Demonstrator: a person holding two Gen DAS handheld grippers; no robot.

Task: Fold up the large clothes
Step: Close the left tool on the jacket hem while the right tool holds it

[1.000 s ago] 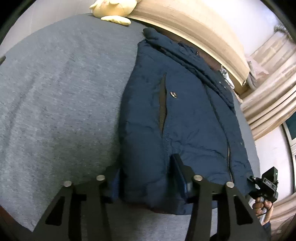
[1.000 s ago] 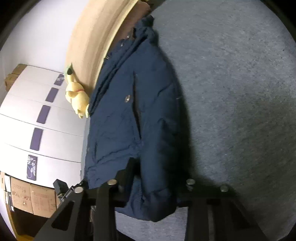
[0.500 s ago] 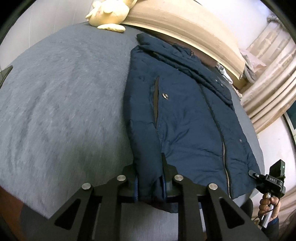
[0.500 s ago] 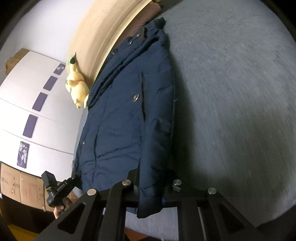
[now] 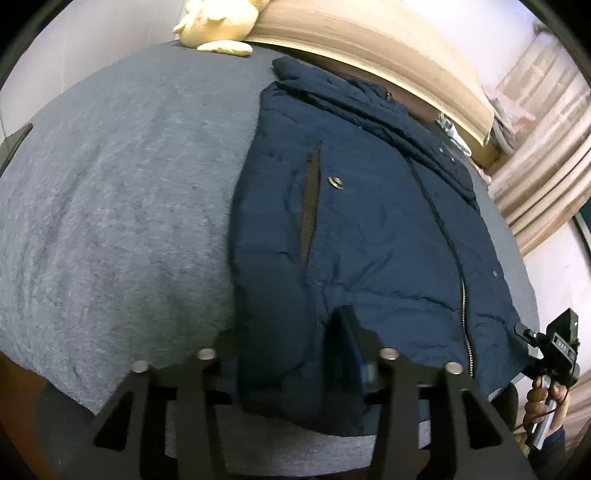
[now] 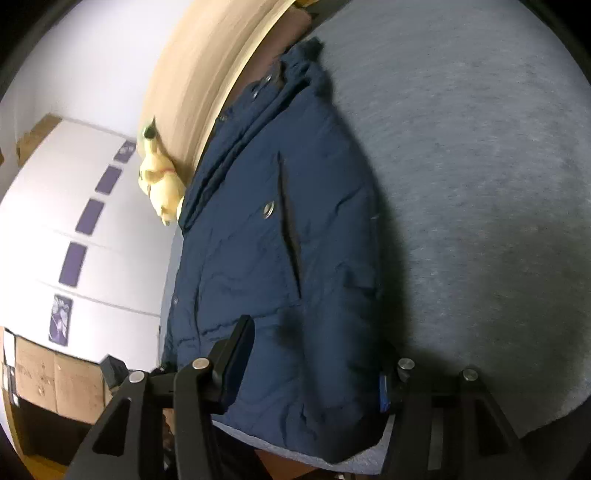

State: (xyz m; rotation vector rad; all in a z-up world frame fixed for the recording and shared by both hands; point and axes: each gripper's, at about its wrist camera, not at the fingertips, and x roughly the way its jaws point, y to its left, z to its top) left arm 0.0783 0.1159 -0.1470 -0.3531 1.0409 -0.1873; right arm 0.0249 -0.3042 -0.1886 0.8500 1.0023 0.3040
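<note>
Navy jacket (image 5: 369,229) hem between both parted tongs, left tongs (image 5: 291,354) and right tongs (image 6: 314,365) released, unclenched

The jacket (image 5: 369,229) lies on the bed (image 5: 110,221), plush toy (image 5: 218,22) behind.

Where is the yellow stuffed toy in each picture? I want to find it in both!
Left wrist view: the yellow plush toy sits at the top edge, left of centre, on the far end of the grey bed.
Right wrist view: the toy is at the left middle, between the white wardrobe and the navy blue padded jacket.
Shared landmark: the jacket's round metal snap beside the pocket slit.
</note>
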